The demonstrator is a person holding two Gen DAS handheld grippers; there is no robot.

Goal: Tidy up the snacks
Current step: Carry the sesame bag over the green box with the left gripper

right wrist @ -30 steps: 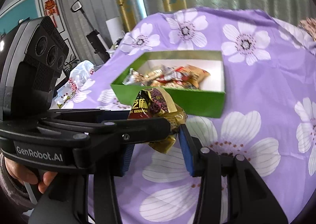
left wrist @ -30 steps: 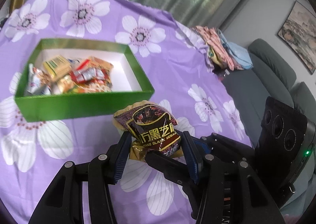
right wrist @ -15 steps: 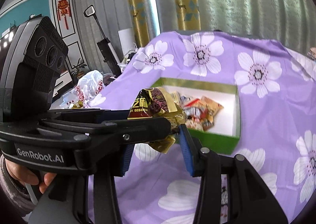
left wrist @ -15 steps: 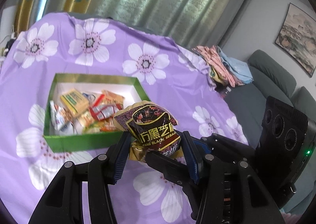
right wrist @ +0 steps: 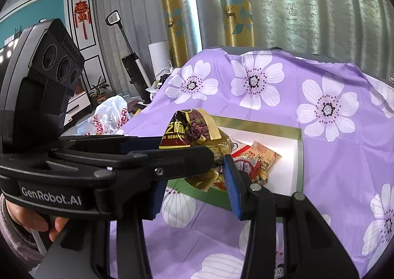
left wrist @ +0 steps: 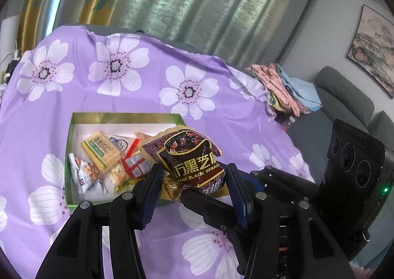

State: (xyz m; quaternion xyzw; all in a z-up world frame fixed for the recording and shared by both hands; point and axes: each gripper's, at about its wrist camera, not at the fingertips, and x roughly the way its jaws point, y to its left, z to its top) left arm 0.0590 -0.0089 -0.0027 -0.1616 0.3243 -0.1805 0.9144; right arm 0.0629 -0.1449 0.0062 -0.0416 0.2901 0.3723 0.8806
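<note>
Several snack packets (left wrist: pixel 103 151) lie inside green box (left wrist: pixel 69 136).

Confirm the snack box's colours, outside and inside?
The snack box is green outside, white inside, with a gold inner rim; the right wrist view shows it best.

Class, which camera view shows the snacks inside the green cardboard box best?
The left wrist view: it looks down into the green cardboard box, showing most packets. The right wrist view sees the box from lower, with the dark sesame snack packet hiding much.
</note>
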